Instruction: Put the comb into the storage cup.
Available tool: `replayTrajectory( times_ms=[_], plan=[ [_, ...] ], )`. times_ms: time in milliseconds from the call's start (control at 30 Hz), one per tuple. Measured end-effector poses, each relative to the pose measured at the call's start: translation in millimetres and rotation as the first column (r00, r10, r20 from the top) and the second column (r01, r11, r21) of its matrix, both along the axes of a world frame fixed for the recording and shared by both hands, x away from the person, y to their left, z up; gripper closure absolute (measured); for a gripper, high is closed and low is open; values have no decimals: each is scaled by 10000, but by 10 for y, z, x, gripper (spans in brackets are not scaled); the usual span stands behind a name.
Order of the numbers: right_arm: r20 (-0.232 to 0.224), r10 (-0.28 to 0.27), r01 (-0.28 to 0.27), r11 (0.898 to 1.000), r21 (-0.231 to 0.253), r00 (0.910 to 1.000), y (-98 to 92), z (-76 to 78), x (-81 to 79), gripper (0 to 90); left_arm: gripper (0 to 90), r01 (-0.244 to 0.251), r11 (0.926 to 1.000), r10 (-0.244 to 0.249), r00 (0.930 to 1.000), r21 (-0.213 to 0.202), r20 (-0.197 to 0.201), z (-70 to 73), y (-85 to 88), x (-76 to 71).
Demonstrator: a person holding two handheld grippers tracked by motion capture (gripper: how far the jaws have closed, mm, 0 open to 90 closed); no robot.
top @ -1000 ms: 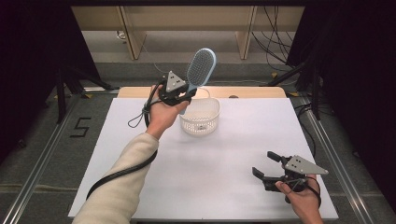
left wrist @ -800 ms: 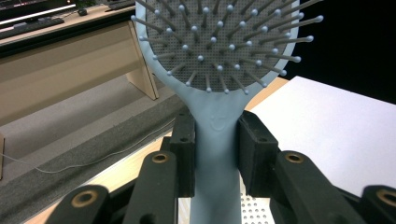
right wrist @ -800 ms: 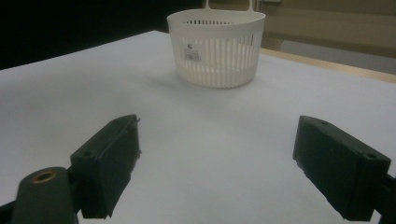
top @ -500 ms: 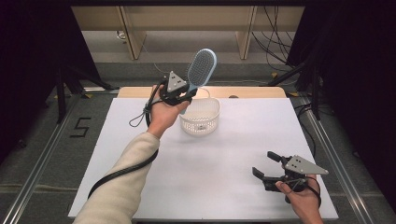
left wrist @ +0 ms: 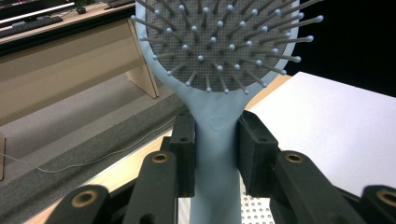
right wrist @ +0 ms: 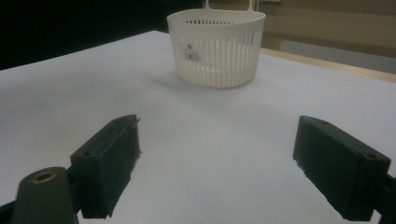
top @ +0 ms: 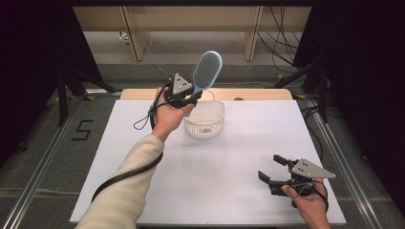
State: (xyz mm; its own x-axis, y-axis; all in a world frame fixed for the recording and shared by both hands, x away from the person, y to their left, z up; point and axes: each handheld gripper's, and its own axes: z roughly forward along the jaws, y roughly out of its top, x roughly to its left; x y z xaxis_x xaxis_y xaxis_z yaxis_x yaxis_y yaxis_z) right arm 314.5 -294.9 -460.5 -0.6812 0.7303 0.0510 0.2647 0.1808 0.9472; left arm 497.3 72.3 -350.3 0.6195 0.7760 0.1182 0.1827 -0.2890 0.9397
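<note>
- Hairbrush (top: 206, 71) unmoved since a second ago: left gripper (top: 187, 98) clamps its handle, above basket (top: 204, 119) by table's (top: 143, 200) far edge.
- Right gripper (top: 274, 171) idle, jaws wide, empty, near right corner.
- Drop into basket still pending.

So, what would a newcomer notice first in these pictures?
First, the light blue hairbrush, raised bristle head up above the white slatted basket at the far side of the white table; the left gripper clamps its handle. Near the front right corner, the right gripper rests open, holding nothing.
</note>
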Motion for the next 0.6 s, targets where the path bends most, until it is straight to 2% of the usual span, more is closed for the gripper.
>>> replayTrajectory(
  times_ms=[600],
  plan=[
    [0, 21, -21, 10000, -15, 10000, -4, 2, 0, 153, 698, 78, 10000, -78, 10000, -37, -19, -12, -26, 42]
  ],
)
